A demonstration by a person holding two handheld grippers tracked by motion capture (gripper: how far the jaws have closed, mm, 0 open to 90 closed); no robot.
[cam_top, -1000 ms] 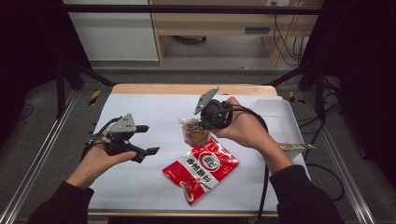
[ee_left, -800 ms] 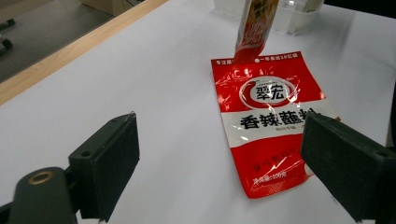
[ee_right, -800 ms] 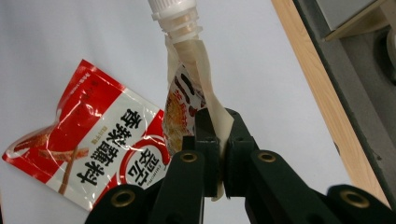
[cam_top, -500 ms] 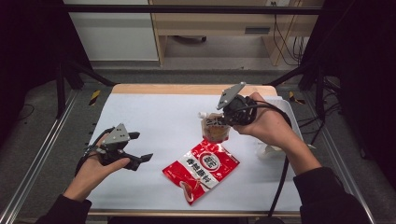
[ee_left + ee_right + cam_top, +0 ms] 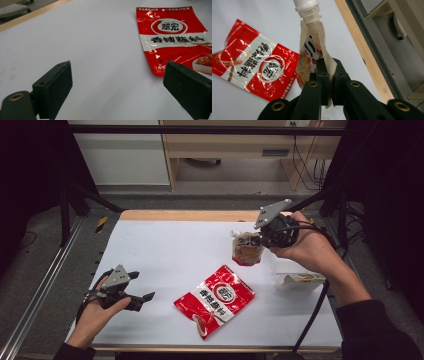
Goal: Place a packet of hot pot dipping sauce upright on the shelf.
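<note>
Right gripper (image 5: 260, 241) pinches the spout pouch (image 5: 247, 248) at its edge, lifted over the far right of the table (image 5: 165, 250). Left gripper (image 5: 142, 299) stands wide and empty at near left; the red sachet (image 5: 215, 300) lies to its right, long axis diagonal

The left gripper (image 5: 117, 92) hangs low over the white table (image 5: 100, 37), its two black jaws standing wide apart with bare tabletop between them; a red and white sauce packet (image 5: 172, 37) lies flat beyond the right-hand jaw, which covers its near corner.
</note>
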